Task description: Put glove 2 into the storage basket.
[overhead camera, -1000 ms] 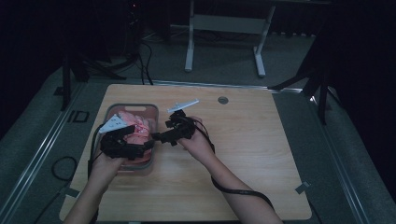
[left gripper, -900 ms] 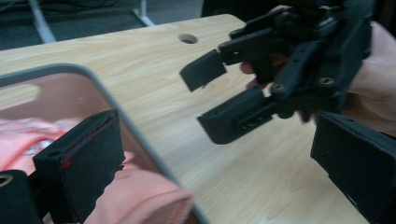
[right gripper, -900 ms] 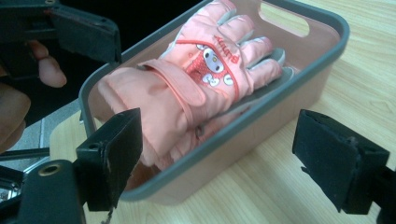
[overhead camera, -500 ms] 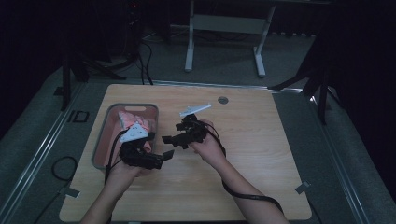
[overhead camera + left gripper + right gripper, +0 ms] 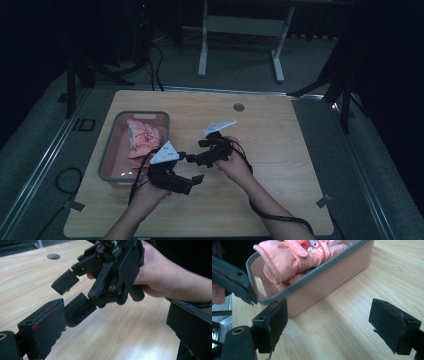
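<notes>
A pink basket [image 5: 107, 152] with a grey rim stands at the table's left and holds pink gloves [image 5: 142, 139]. My left gripper [image 5: 194, 183] is over the wood just right of the basket, pointing right, open and holding nothing. My right gripper [image 5: 195, 151] points left toward it, also open and holding nothing. In the left gripper view my own jaws [image 5: 115, 332] stand wide apart, with the right gripper [image 5: 71, 295] and its hand close in front. In the right gripper view the jaws [image 5: 333, 325] frame bare wood, and the basket [image 5: 329, 280] with the gloves [image 5: 294, 255] lies just beyond.
The wooden table [image 5: 300, 175] has a round cable hole [image 5: 238, 107] near its far edge. Bare wood stretches right of the hands. Cables trail from both grippers. A white desk frame [image 5: 240, 30] stands on the floor behind the table.
My left gripper has come out of the basket and moved right and nearer, onto open table. The right gripper has drawn back from the basket. The gloves stay in the basket.
</notes>
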Action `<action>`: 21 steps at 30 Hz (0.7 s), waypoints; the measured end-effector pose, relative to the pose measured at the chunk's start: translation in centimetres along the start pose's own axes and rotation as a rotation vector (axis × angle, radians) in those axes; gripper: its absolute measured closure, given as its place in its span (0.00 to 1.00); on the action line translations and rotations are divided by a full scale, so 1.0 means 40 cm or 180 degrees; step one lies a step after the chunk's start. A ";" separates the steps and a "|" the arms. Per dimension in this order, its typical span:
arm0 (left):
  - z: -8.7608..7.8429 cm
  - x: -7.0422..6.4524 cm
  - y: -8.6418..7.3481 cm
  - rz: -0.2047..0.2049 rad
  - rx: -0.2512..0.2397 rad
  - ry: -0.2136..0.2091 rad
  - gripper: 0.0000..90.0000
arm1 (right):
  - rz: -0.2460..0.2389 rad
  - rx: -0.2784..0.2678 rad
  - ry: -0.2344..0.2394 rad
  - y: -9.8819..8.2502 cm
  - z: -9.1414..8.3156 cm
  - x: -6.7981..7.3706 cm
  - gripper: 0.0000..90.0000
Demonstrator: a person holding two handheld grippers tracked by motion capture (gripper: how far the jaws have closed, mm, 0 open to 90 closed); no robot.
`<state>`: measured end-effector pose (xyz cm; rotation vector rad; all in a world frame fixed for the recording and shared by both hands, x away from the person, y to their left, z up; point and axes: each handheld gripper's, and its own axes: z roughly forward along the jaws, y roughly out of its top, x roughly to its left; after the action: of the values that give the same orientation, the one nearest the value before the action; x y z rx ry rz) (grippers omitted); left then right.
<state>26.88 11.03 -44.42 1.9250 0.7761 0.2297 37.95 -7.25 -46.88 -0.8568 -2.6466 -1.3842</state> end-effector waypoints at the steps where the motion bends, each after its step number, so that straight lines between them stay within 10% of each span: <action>1: 0.006 -0.002 -0.003 -0.0009 0.0007 -0.0028 0.03 | 0.0006 0.0002 -0.0006 -0.007 -0.003 -0.002 0.17; 21: 0.126 -0.055 -0.089 0.0203 0.0267 -0.0322 0.03 | -0.0084 0.0053 0.0053 -0.168 -0.050 -0.051 0.17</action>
<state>26.08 6.98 -49.51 2.0262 0.6671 0.1392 35.98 -12.76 -51.27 -0.8083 -2.6627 -1.3668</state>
